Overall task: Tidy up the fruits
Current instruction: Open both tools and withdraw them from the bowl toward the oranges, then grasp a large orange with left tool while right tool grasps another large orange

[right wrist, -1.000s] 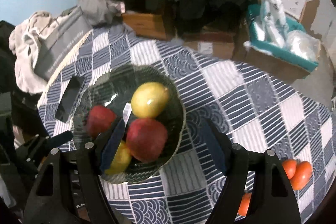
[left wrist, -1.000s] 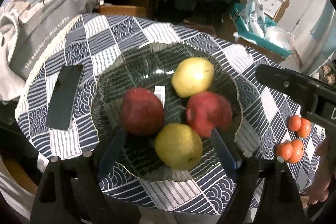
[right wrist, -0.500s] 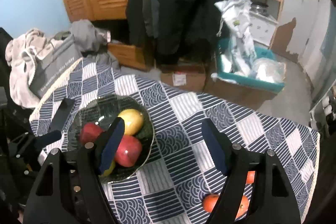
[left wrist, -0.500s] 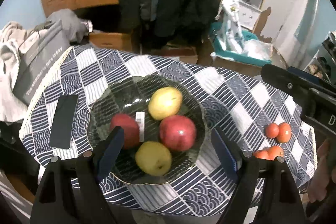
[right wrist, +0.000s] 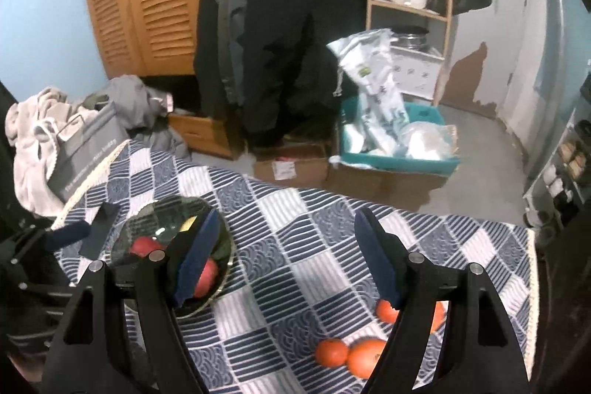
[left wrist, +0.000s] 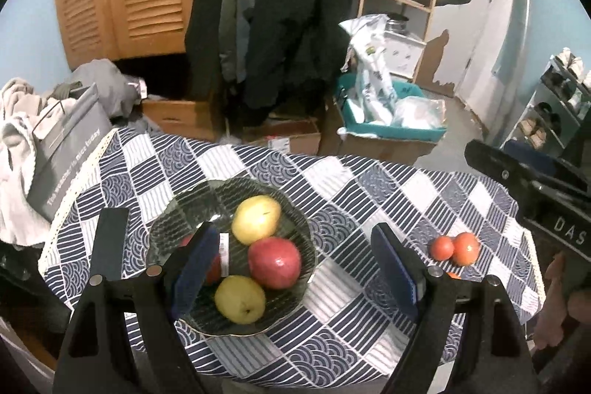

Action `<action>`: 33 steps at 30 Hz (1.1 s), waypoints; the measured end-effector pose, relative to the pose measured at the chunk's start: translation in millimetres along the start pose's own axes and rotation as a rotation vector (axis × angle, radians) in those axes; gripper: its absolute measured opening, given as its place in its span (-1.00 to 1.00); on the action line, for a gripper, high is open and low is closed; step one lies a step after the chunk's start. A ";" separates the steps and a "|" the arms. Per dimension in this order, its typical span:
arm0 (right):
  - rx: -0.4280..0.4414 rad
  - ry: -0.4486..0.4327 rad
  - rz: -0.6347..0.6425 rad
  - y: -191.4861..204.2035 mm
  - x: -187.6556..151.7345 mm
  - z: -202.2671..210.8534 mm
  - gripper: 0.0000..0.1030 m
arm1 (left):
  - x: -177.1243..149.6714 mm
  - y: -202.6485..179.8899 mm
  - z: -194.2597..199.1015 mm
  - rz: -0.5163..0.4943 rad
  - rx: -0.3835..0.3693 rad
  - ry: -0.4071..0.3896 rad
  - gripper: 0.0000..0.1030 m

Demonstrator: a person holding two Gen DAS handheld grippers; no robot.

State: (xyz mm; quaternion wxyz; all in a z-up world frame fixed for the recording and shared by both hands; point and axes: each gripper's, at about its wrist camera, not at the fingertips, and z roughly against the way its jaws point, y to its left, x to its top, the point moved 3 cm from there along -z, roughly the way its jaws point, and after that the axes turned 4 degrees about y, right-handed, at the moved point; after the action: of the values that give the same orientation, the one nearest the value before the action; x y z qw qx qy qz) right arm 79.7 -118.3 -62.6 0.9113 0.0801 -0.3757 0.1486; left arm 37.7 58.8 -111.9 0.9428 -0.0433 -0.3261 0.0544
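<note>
Bowl [left wrist: 295,228] holds two red, two yellow fruits, left | oranges [right wrist: 351,351] loose at right | left gripper [left wrist: 295,268] and right gripper [right wrist: 286,257] jaws spread, empty, above checked tablecloth [left wrist: 351,187]

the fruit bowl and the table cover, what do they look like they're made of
Fruit bowl: probably dark tinted glass, glossy; the cloth pattern shows faintly through it, light glints on it, and the wavy rim has a thin pale edge.
Table cover: woven fabric, matte, printed in navy and white checks, with a cream trim along its edge.
</note>
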 end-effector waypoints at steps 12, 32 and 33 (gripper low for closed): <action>-0.039 -0.024 -0.074 -47.0 -15.8 29.0 0.49 | 3.2 -43.4 9.8 -0.064 -0.061 -0.024 0.67; -0.088 0.060 -0.152 -101.9 -55.5 21.2 0.50 | -16.7 -94.7 -29.7 -0.148 -0.090 0.043 0.67; -0.090 0.081 -0.158 -104.9 -61.2 15.9 0.50 | -18.2 -95.4 -33.5 -0.148 -0.091 0.053 0.67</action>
State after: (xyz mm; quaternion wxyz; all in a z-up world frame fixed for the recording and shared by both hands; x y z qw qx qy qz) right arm 62.7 -234.2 -98.4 0.9372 0.0624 -0.3373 0.0625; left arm 51.3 -39.6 -138.1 0.9496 -0.0631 -0.3055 -0.0313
